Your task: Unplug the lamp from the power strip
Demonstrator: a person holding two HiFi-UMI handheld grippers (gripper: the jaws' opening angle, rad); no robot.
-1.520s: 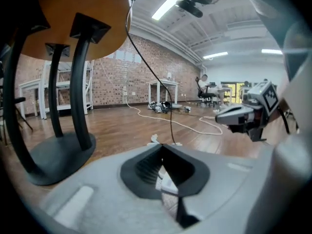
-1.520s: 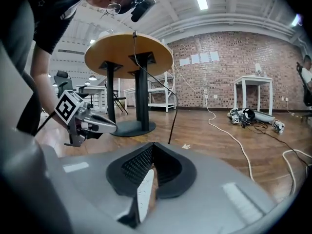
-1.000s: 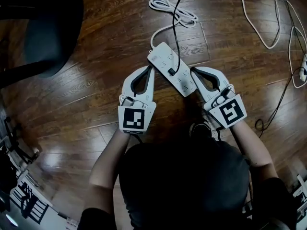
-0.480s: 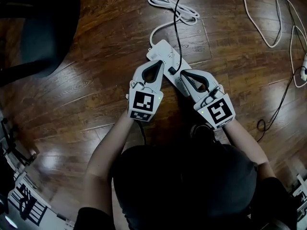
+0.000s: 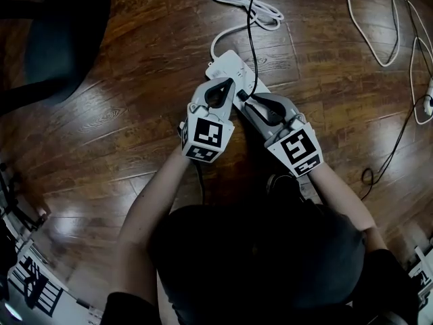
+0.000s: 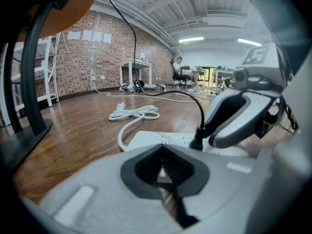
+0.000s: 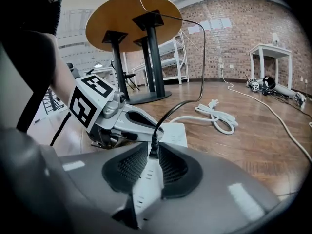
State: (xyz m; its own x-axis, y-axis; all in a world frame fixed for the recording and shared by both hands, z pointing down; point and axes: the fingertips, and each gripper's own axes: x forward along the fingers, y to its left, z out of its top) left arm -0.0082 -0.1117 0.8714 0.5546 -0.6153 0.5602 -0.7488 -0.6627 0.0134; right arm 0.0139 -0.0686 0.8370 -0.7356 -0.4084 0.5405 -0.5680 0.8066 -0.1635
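Observation:
A white power strip (image 5: 227, 62) lies on the wooden floor. A black plug (image 5: 241, 97) stands in it, and its black cord (image 5: 251, 26) runs away upward. My right gripper (image 5: 243, 101) is shut on that plug; in the right gripper view the plug (image 7: 154, 148) sits pinched between the pads, with the strip (image 7: 176, 130) beneath. My left gripper (image 5: 227, 82) is shut with nothing in it, its tip on the strip just left of the plug. In the left gripper view the strip (image 6: 161, 138), the plug (image 6: 197, 141) and the right gripper lie just ahead.
The strip's white cord lies coiled (image 5: 244, 3) beyond it. More white cables (image 5: 369, 40) and a black cable (image 5: 399, 135) trail on the floor at right. A dark round base (image 5: 57, 42) sits at upper left. A round table (image 7: 133, 17) on black legs stands nearby.
Both grippers have moved forward and inward onto the power strip. The right one, earlier beside the strip, now holds the black plug; the left tip now rests on the strip.

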